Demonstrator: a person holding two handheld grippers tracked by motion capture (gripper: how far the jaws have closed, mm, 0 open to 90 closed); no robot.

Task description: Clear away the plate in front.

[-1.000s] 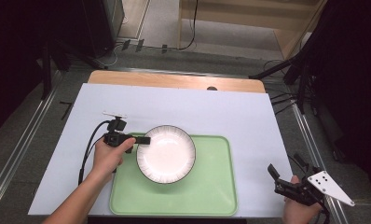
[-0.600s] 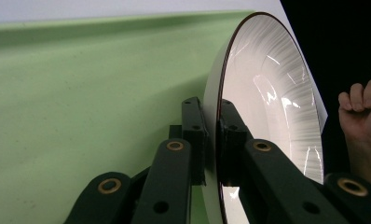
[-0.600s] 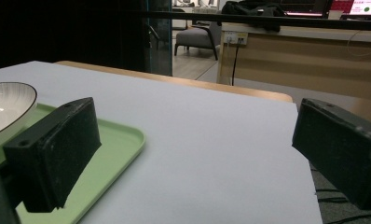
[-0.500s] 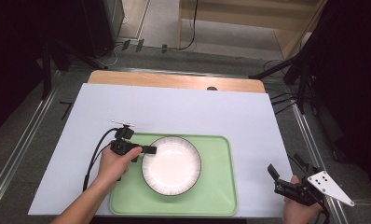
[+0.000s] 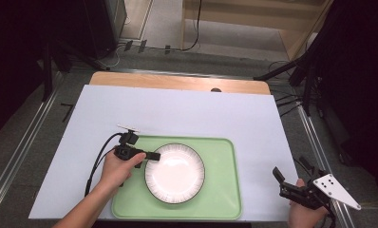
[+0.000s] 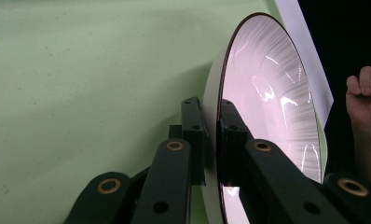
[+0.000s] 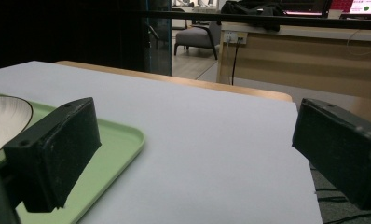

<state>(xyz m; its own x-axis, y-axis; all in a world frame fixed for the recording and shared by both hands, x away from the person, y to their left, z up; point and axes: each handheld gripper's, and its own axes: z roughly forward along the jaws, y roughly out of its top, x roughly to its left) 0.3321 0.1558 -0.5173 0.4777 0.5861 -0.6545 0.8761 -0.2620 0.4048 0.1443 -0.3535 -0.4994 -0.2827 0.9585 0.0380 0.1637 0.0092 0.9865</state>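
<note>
Jaws of the left tool [image 5: 151, 155] pinch the left rim of the white plate [image 5: 174, 173], which sits on the green tray [image 5: 222, 190] near the counter's [image 5: 187, 116] front edge. Right tool [image 5: 278, 176] hangs wide and empty off the front right corner, well apart. Bare white counter stretches beyond the tray to the wooden far edge.

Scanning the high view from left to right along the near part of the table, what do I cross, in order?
Left gripper, clamped on the rim of the plate → plate, on the green tray → bare white table cover → right gripper, jaws open, at the table's right edge.
</note>
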